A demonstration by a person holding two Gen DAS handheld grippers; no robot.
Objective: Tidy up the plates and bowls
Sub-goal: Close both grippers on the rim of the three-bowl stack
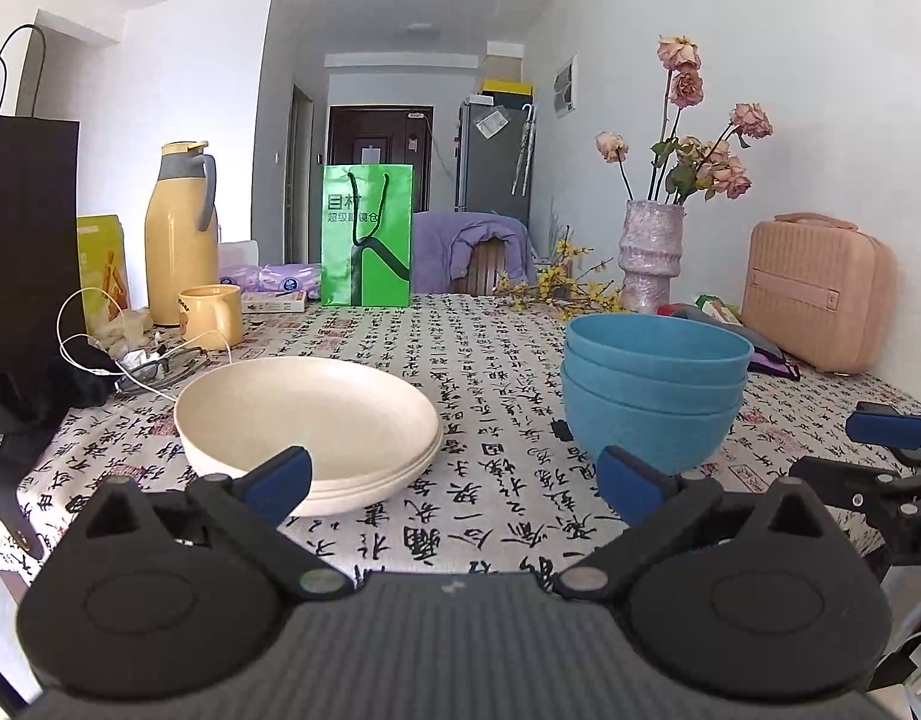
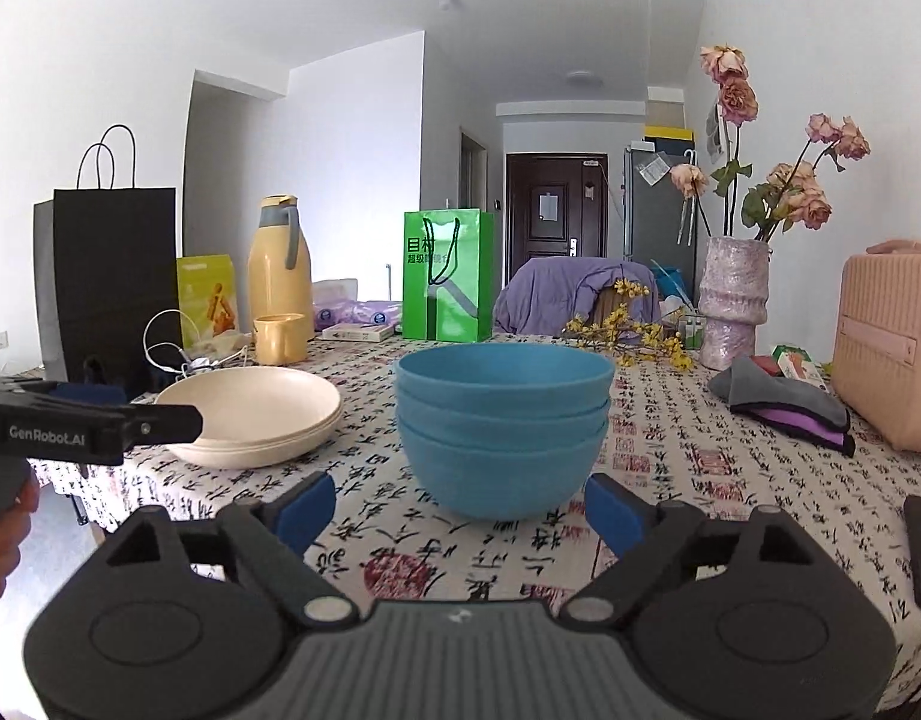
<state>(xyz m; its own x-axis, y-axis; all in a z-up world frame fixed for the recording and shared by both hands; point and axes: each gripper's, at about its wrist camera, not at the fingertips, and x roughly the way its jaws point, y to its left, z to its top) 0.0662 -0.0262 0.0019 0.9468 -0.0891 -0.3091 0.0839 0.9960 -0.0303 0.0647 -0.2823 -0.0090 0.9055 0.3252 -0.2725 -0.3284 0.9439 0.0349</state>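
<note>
Both the left gripper (image 1: 454, 480) and right gripper (image 2: 460, 510) are held wide open near the table's (image 2: 700, 480) front edge, cream plates (image 1: 307, 420) and blue bowls (image 2: 502, 420) stacked untouched.

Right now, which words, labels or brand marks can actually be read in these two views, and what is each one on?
"GenRobot.AI": on the side of the left gripper, seen from the right wrist view.
"目" plus further white characters: on the green bag; the rest is blurred.
Black calligraphy and red seals: printed all over the tablecloth; too distorted to quote.
Yellow box, flat box, door notice: too small to read.
</note>
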